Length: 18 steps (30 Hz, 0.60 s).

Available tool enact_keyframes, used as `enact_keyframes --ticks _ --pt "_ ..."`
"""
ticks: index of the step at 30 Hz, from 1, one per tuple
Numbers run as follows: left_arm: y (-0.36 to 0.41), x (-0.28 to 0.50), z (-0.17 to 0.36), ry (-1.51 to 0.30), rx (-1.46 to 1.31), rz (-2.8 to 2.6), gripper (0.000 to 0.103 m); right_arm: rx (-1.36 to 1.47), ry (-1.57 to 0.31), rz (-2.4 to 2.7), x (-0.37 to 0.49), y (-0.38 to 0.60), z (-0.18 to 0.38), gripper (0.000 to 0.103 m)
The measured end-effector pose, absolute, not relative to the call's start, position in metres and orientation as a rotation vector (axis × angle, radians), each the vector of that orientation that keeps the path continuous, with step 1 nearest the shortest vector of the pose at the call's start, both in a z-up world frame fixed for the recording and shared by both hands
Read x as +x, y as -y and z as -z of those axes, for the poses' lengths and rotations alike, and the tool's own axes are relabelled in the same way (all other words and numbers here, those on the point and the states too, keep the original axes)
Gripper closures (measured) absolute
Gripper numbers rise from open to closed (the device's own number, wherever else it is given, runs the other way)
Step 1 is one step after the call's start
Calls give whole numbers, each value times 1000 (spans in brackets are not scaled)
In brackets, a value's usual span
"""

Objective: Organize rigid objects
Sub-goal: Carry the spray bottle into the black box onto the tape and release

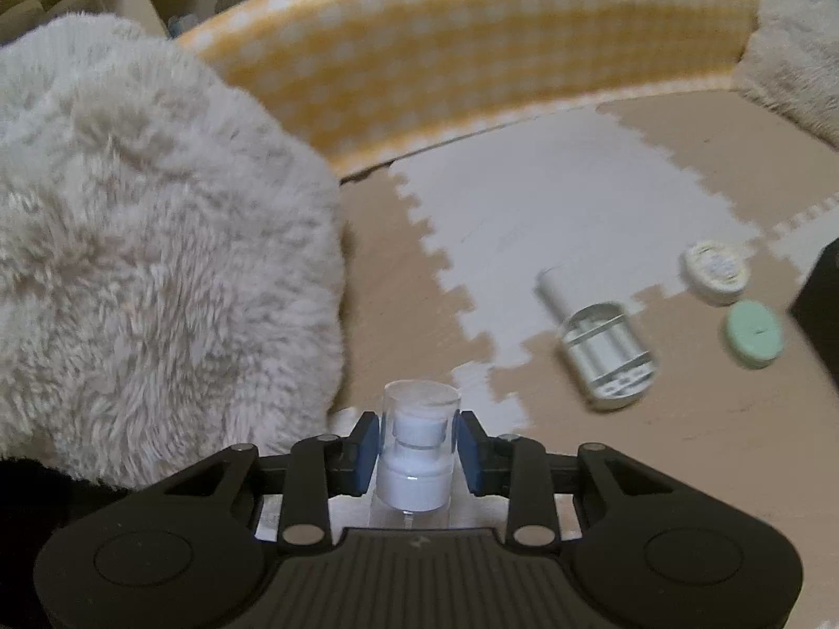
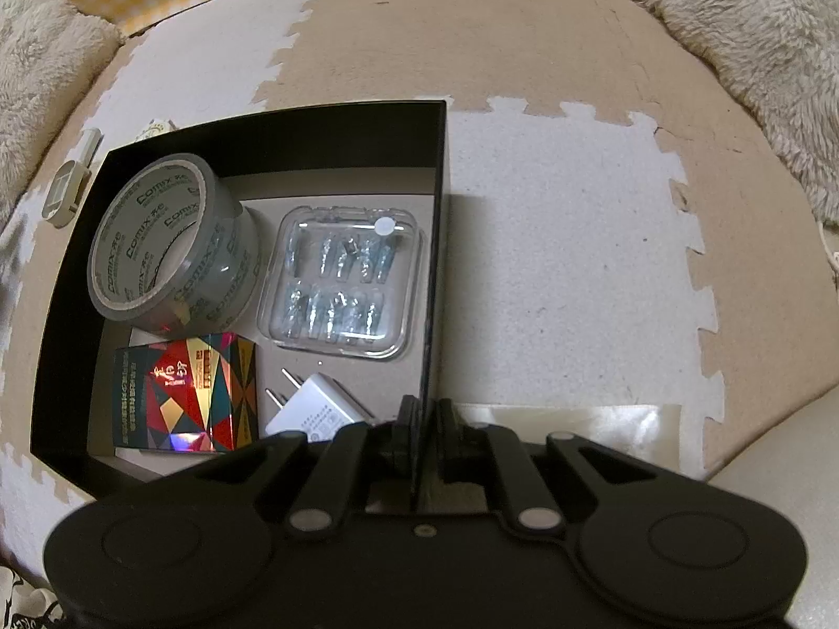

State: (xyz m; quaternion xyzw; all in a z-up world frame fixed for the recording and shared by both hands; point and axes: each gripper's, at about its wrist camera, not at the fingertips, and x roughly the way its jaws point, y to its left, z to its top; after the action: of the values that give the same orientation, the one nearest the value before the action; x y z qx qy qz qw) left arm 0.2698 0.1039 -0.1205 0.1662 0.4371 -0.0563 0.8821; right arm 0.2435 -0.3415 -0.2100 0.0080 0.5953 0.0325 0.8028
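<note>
My left gripper is shut on a small clear spray bottle with a white pump and clear cap, held above the foam mat. On the mat to the right lie a white lint roller, a round cream tin and a mint green disc. My right gripper is shut on the right wall of a black box. The box holds a tape roll, a clear plastic case, a colourful small carton and a white plug adapter.
A fluffy white cushion fills the left of the left wrist view. A yellow checked cushion wall runs along the back. Another fluffy cushion lies at the right wrist view's upper right. The floor is beige and white puzzle mat.
</note>
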Motion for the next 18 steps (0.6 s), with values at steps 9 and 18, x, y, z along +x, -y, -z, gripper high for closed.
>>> enact_keyframes --ticks 9,18 --pt "-95 233 99 -888 302 165 70 13 -1276 -72 244 342 210 95" --pt "-73 214 61 -752 215 219 70 7 -1279 -69 244 340 210 95"
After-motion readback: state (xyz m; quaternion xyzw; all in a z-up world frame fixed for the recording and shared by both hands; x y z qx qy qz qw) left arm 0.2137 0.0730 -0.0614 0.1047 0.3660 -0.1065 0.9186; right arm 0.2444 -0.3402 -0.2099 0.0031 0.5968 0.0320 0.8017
